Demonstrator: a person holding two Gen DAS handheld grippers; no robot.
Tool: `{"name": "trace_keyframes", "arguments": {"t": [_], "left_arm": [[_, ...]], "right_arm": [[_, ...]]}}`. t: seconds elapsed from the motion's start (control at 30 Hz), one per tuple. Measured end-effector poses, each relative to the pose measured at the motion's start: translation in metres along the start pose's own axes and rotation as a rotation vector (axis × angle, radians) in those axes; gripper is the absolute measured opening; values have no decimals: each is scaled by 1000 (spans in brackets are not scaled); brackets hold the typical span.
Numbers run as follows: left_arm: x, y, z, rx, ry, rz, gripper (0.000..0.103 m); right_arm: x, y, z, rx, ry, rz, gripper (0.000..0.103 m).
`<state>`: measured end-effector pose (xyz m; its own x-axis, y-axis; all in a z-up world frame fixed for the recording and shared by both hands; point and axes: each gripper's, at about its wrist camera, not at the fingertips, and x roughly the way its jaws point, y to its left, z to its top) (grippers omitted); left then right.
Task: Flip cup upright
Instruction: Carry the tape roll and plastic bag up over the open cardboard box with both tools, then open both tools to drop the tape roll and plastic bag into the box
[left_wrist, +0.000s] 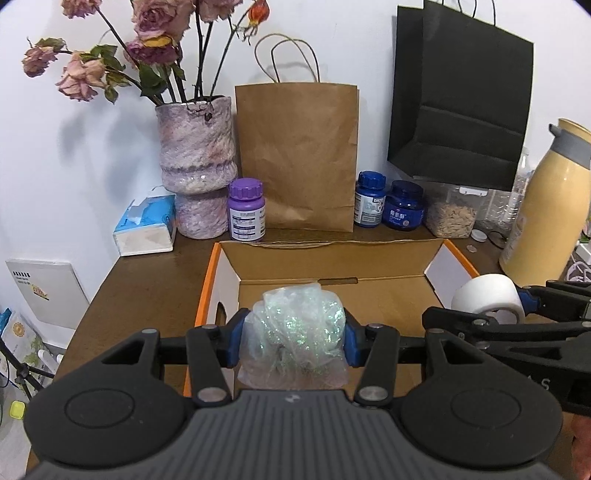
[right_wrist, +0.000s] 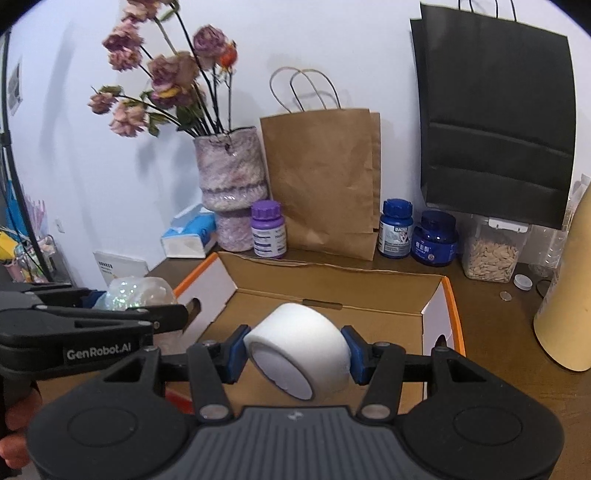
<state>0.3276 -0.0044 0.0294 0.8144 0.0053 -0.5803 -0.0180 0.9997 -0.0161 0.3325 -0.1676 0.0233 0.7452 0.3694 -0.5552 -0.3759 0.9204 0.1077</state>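
Observation:
A white cup (right_wrist: 306, 339) hangs tilted on its side above the open cardboard box (right_wrist: 332, 284), its mouth turned toward the camera and slightly down. My right gripper (right_wrist: 297, 352) is shut on its sides with the blue pads. The left wrist view shows the same cup (left_wrist: 487, 297) at the right, held by the right gripper (left_wrist: 511, 308). My left gripper (left_wrist: 293, 332) is shut on a crumpled glittery plastic bundle (left_wrist: 299, 325) over the box's (left_wrist: 332, 258) near left part. In the right wrist view the bundle (right_wrist: 136, 293) shows at the left.
Along the wall stand a pink vase of dried roses (left_wrist: 195, 162), a brown paper bag (left_wrist: 297, 155), a black bag (left_wrist: 461, 92), a purple bottle (left_wrist: 246, 210), two blue bottles (left_wrist: 388, 203), a seed container (left_wrist: 452, 214) and a tissue pack (left_wrist: 146, 225). A yellow flask (left_wrist: 546, 206) stands right.

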Motion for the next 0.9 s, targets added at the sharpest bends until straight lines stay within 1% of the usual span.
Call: {"name": "trace_keyframes", "arguments": {"t": [0.33,0.57,0.67,0.77,0.83,0.87,0.9], "left_arm": [[47,1,10,-5,56,29,51],[74,5,10,-7,97,42,52],[80,6,9,-5,99,51,57],[83,7,8,-5,98,55,68],[83,8,7,-5,92,62,78],[82,8,7,-3,87,62,79],[82,9,7,-1,83,59,83]], "right_arm": [[42,-15,12,5,75,-42,52],[72,-24,8,15,141,-73,52],[83,-28,5,14,166,-78,53],[88,-29,1,8,179,-82,54],[89,-30,-2,8,182,-85,66],[89,-31,-3,5,181,-89,79],[89,-31,-3,1,175,-92,84]]}}
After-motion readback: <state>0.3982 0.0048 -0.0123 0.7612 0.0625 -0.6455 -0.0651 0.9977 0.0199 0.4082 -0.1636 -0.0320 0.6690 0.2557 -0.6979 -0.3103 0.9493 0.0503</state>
